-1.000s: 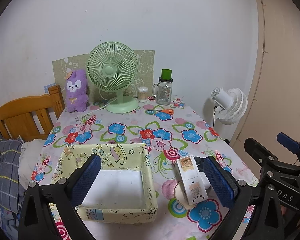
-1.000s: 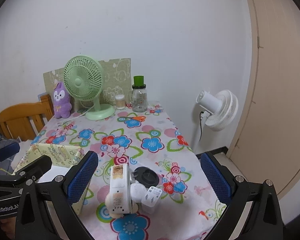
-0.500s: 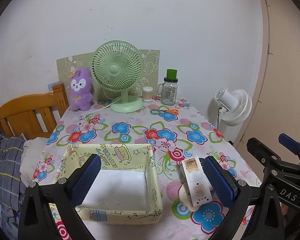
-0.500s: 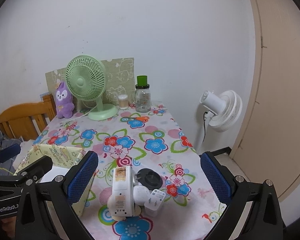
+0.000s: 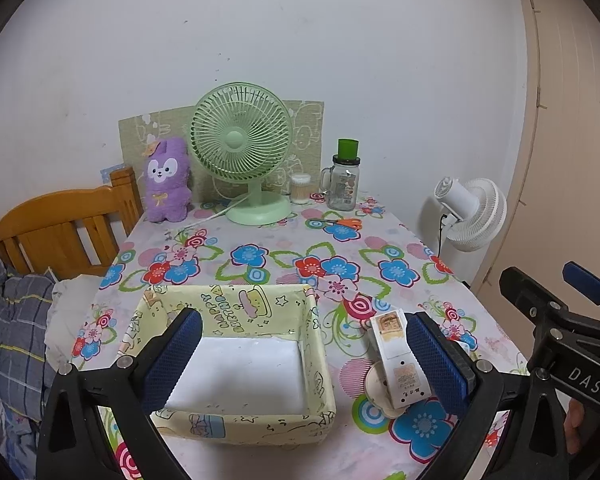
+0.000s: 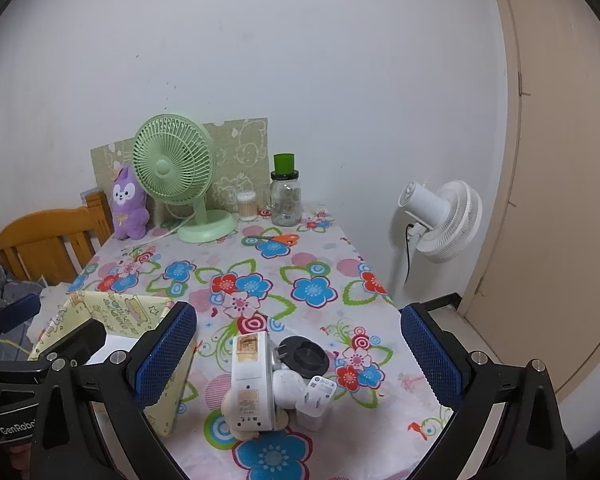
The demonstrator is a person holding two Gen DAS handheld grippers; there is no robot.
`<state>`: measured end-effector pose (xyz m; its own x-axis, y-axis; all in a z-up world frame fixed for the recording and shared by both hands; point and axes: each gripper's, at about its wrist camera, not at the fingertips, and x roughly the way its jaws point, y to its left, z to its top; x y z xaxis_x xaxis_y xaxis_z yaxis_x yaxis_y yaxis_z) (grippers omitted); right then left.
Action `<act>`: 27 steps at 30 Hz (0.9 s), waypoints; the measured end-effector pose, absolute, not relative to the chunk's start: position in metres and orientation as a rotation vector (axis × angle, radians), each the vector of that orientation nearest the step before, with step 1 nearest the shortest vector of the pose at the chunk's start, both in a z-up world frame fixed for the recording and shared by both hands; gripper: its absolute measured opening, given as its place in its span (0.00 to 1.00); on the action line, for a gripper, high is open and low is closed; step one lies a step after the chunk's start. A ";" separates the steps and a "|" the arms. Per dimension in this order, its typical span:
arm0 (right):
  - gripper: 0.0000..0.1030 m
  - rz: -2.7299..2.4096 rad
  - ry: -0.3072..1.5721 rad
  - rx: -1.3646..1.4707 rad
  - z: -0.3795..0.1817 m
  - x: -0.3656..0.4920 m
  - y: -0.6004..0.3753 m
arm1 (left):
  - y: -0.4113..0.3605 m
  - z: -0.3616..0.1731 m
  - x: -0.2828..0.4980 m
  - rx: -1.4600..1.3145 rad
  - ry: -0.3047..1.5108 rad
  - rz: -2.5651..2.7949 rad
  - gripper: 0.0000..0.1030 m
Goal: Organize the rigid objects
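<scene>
A yellow patterned storage box with a white bottom sits at the table's near left; it holds nothing that I can see. Right of it lies a small pile: a white rectangular device with worn labels, a black round plug piece, a white rounded object and a white charger plug. My left gripper hangs open above the box's near right part, the device by its right finger. My right gripper is open above the pile, holding nothing.
At the back of the flowered table stand a green desk fan, a purple plush, a glass jar with a green lid and a swab pot. Orange scissors lie nearby. A wooden chair is left, a white floor fan right.
Both grippers have drawn back and a little right from the table; the box and the pile now sit farther up in view. Both stay open and nothing on the table has moved.
</scene>
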<state>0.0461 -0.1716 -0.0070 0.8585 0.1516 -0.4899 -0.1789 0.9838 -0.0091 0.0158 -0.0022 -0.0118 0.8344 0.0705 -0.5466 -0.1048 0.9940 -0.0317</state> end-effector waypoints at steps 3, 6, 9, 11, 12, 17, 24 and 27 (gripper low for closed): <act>1.00 0.176 0.512 -0.047 -0.006 0.046 -0.171 | -0.002 -0.012 0.015 -0.053 0.578 0.101 1.00; 1.00 0.174 0.511 -0.041 -0.006 0.045 -0.172 | -0.002 -0.011 0.015 -0.051 0.577 0.106 1.00; 1.00 0.177 0.508 -0.034 -0.006 0.043 -0.173 | -0.002 -0.011 0.015 -0.042 0.576 0.114 1.00; 1.00 0.188 0.512 -0.027 -0.005 0.043 -0.173 | -0.002 -0.012 0.015 -0.040 0.580 0.115 1.00; 1.00 0.192 0.512 -0.027 -0.005 0.042 -0.173 | -0.002 -0.012 0.015 -0.043 0.583 0.111 1.00; 1.00 0.204 0.513 -0.032 -0.005 0.040 -0.170 | -0.003 -0.014 0.014 -0.036 0.582 0.107 1.00; 1.00 0.215 0.509 -0.047 -0.006 0.038 -0.166 | -0.004 -0.014 0.012 -0.032 0.573 0.103 1.00; 1.00 0.213 0.506 -0.052 -0.006 0.038 -0.165 | -0.005 -0.015 0.011 -0.031 0.571 0.101 0.99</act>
